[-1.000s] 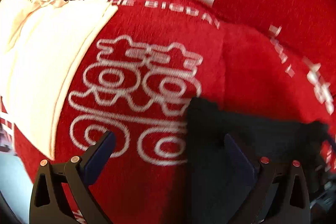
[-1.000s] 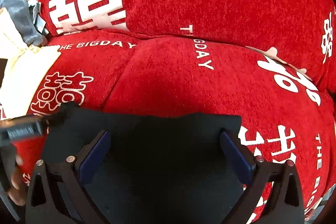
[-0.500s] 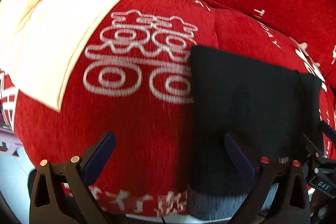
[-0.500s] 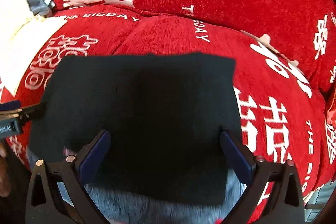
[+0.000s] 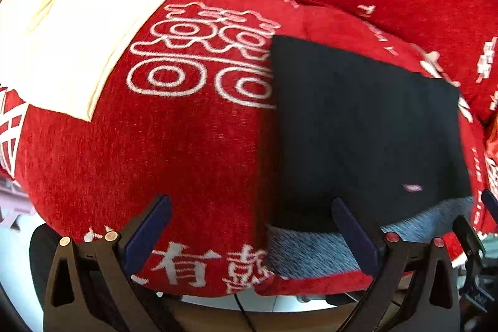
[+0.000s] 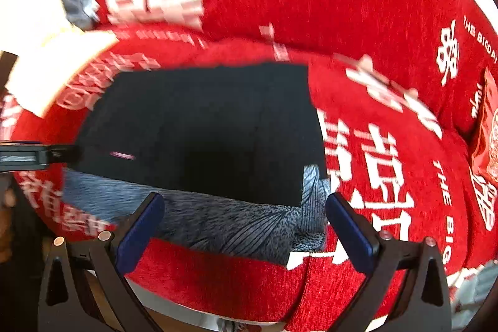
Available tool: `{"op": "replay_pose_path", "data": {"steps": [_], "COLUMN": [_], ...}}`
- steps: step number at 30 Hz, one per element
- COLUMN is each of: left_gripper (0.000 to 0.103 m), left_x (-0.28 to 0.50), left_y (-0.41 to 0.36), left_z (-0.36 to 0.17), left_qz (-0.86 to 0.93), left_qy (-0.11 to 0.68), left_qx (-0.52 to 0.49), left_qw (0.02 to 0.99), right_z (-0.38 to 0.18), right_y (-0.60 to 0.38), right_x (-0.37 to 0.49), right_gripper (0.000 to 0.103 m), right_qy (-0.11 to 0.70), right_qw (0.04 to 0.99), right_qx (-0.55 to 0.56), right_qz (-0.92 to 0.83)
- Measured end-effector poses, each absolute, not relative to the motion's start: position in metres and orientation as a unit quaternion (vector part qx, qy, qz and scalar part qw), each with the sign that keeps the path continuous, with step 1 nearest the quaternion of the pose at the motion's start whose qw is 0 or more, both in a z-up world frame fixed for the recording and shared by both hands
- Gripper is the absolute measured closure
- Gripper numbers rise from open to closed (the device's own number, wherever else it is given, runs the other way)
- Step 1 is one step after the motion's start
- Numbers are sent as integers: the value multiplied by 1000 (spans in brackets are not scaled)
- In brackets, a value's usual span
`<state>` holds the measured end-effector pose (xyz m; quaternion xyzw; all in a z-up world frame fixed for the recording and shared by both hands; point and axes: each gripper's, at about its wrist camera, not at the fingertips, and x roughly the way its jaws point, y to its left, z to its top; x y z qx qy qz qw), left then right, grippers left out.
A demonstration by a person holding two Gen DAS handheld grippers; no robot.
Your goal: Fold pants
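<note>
Right wrist fisheye is showing the black pants lying folded into a flat rectangle on the red cushion, with a grey fleecy inner layer peeking out along the near edge. The right gripper is hovering just in front of that edge, its jaws standing wide apart and holding nothing. In the left wrist view the left gripper is likewise spread apart and empty, sitting near the pants' left edge. A cream cloth is lying well apart on the left. The fabric is looking soft, light and limp, likely sagging if lifted from one point; pinching both near corners through all layers seems the safest hold.
</note>
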<state>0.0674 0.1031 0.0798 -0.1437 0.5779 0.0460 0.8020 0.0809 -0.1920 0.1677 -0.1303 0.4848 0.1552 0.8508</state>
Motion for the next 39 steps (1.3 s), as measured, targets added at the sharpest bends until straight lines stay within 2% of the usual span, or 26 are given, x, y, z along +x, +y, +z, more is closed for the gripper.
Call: {"op": "replay_pose_path", "data": {"steps": [4, 9, 14, 17, 21, 29, 35, 39], "left_gripper": [0, 0, 0, 0, 0, 0, 0, 0], "left_x": [64, 65, 72, 73, 76, 79, 77, 82], "left_y": [95, 98, 93, 88, 79, 76, 71, 64], "left_z": [68, 63, 55, 64, 75, 66, 77, 77], "left_qz": [41, 32, 34, 43, 36, 35, 26, 18], "left_qy": [585, 588, 595, 588, 577, 588, 578, 580], "left_qx": [-142, -150, -149, -131, -117, -111, -101, -97], "left_qw": [797, 794, 789, 797, 807, 800, 810, 808], "right_z": [166, 138, 111, 128, 151, 132, 157, 155], "right_y": [-182, -162, -164, -172, -166, -166, -173, -175], "right_x": [58, 50, 57, 54, 51, 69, 85, 127], "right_gripper": [0, 0, 0, 0, 0, 0, 0, 0], "right_qy": [468, 473, 515, 495, 445, 486, 470, 499], "right_qw": [852, 849, 830, 845, 864, 842, 852, 839], "right_qx": [-128, -178, -175, -157, -185, -177, -161, -133], "right_qz": [198, 155, 127, 128, 143, 155, 162, 171]}}
